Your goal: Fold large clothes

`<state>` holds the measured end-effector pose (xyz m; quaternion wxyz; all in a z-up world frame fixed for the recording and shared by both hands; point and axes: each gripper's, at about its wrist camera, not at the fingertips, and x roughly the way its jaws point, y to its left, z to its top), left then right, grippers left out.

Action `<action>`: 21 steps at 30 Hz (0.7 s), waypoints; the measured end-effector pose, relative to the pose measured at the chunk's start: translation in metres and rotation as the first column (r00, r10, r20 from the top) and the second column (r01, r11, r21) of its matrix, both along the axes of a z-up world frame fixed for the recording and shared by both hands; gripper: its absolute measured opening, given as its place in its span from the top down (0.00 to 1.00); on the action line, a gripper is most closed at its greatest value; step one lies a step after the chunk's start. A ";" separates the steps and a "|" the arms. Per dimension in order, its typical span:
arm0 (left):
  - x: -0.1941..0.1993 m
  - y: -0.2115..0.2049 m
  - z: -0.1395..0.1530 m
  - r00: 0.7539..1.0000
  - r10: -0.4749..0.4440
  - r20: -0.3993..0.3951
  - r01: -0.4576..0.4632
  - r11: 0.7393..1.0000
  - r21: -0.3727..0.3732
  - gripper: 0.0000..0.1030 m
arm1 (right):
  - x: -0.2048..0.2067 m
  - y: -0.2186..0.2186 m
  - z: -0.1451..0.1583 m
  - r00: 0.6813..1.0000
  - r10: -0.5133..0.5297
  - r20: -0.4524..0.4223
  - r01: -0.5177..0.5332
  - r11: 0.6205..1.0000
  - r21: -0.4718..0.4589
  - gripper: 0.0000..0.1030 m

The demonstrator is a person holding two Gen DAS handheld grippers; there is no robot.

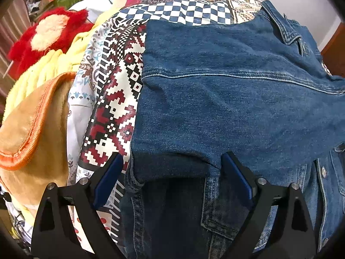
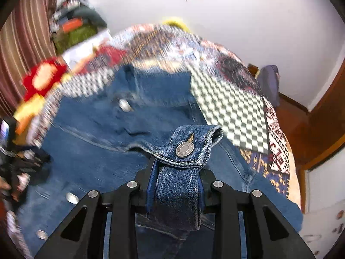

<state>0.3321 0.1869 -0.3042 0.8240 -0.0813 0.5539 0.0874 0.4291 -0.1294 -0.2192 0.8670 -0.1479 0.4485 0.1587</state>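
Observation:
A blue denim jacket [image 1: 226, 99] lies spread on a patterned bedspread [image 1: 116, 99], with one sleeve folded across its body. My left gripper [image 1: 172, 170] hangs open just above the near end of that sleeve, one blue pad on either side and nothing pinched. In the right wrist view my right gripper [image 2: 176, 172] is shut on the jacket's other cuff [image 2: 187, 149]. The cuff's metal button faces up and the cuff is lifted above the jacket [image 2: 97, 133], which is blurred.
A tan blanket with orange trim [image 1: 32, 133], a yellow garment [image 1: 43, 69] and a red plush item [image 1: 49, 34] lie left of the jacket. A striped curtain [image 2: 19, 49] hangs at the left. Wooden furniture [image 2: 323, 118] and a white wall [image 2: 248, 17] border the bed on the right.

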 end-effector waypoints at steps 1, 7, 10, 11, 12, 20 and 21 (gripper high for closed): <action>0.000 -0.001 0.000 1.000 -0.001 -0.002 0.001 1.000 0.001 0.09 | 0.003 -0.003 -0.012 1.000 -0.008 -0.022 0.008 1.000 -0.021 0.72; -0.002 0.000 -0.004 1.000 0.010 -0.005 -0.010 1.000 -0.008 0.09 | 0.014 -0.033 -0.064 0.981 -0.070 -0.182 0.076 0.997 0.023 0.65; -0.004 0.000 -0.005 1.000 0.010 -0.003 -0.010 1.000 -0.001 0.08 | 0.015 -0.044 -0.070 0.974 -0.126 -0.189 0.130 0.991 0.009 0.35; -0.003 -0.001 -0.006 1.000 0.007 -0.005 -0.007 1.000 0.005 0.08 | 0.016 -0.048 -0.070 0.971 -0.145 -0.188 0.146 0.989 -0.008 0.22; -0.003 -0.001 -0.005 1.000 0.002 -0.007 -0.002 1.000 0.013 0.08 | 0.016 -0.049 -0.070 0.970 -0.150 -0.189 0.151 0.988 -0.012 0.17; 0.001 -0.023 0.013 0.997 -0.066 -0.029 0.069 0.989 0.129 0.09 | 0.000 -0.077 -0.030 0.972 -0.159 -0.175 0.171 0.984 0.056 0.17; 0.001 -0.027 0.019 0.997 -0.077 -0.023 0.079 0.988 0.134 0.09 | -0.003 -0.080 -0.023 0.974 -0.160 -0.159 0.172 0.983 0.061 0.17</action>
